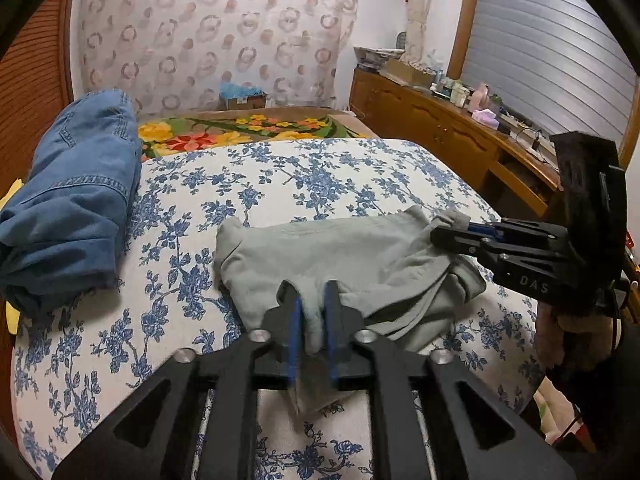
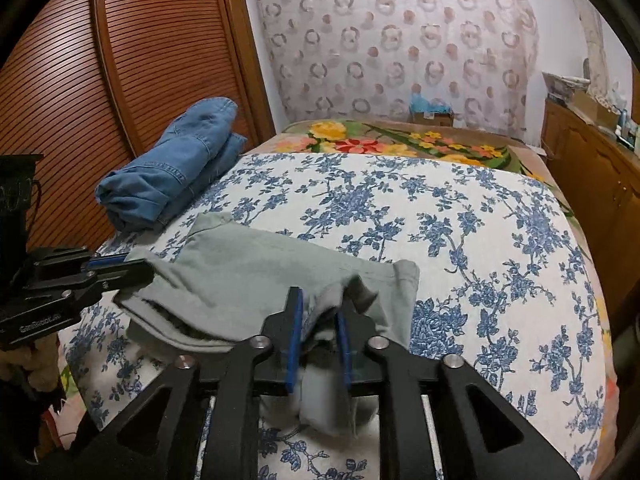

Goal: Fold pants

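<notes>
Grey pants (image 1: 340,248) (image 2: 260,276) lie folded into a short bundle on the bed's blue-flowered cover (image 1: 320,172) (image 2: 480,260). My left gripper (image 1: 310,292) (image 2: 136,266) has its jaws a little apart. A puffy fold of the near-left edge sits loosely between the blue pads. My right gripper (image 2: 320,300) (image 1: 440,228) stands at the bundle's right end, jaws slightly parted. Crumpled grey cloth hangs loose between them, with dark gaps beside it. The pants rest on the cover.
Folded blue jeans (image 1: 76,200) (image 2: 172,172) lie at the bed's left edge, beside a louvred wooden door (image 2: 120,60). A bright flower blanket (image 1: 248,128) covers the far end. A wooden dresser (image 1: 440,120) (image 2: 592,168) with clutter runs along the right.
</notes>
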Demonstrator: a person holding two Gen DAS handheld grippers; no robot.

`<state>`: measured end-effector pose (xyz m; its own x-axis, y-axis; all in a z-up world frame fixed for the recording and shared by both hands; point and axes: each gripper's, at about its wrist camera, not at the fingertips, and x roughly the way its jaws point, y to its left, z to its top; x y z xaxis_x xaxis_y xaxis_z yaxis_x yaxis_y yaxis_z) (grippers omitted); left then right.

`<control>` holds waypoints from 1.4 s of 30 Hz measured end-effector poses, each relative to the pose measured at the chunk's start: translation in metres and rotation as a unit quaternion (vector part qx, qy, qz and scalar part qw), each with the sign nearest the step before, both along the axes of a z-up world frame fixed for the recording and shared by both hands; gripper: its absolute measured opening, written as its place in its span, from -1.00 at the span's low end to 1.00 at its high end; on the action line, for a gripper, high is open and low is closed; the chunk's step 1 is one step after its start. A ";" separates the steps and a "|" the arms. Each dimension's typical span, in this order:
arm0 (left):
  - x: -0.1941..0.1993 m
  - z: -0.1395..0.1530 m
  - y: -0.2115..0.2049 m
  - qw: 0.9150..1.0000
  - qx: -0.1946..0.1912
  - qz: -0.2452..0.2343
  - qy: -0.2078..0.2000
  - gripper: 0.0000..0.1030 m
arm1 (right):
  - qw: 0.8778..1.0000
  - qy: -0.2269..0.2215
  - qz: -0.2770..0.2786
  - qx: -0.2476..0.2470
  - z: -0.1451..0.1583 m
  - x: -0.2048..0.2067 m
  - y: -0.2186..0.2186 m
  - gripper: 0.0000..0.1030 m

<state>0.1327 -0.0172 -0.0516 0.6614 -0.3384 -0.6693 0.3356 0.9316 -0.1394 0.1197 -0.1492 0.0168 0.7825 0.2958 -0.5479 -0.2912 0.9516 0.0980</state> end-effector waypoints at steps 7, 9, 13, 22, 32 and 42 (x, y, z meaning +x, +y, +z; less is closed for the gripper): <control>-0.010 0.002 0.013 0.999 -0.025 0.013 -0.020 0.29 | 0.999 -0.036 0.004 0.015 0.012 -0.019 -0.014 -0.21; -0.012 -0.001 0.017 0.999 -0.029 0.015 -0.015 0.29 | 0.999 -0.046 0.006 0.005 0.012 -0.027 -0.017 -0.20; -0.010 -0.012 0.015 1.000 -0.013 0.013 -0.001 0.29 | 0.999 -0.046 0.008 -0.028 0.003 -0.037 -0.021 -0.19; 0.009 -0.030 -0.007 0.999 0.031 -0.005 0.023 0.29 | 0.999 0.004 0.018 -0.038 -0.015 -0.016 -0.019 -0.19; 0.038 -0.026 -0.013 0.999 0.022 -0.037 0.024 -0.32 | 0.998 0.026 0.042 -0.038 -0.009 0.029 -0.013 -0.19; 0.057 -0.008 -0.018 0.999 0.023 -0.037 0.006 -0.74 | 0.998 0.031 0.050 -0.039 -0.002 0.063 -0.011 -0.89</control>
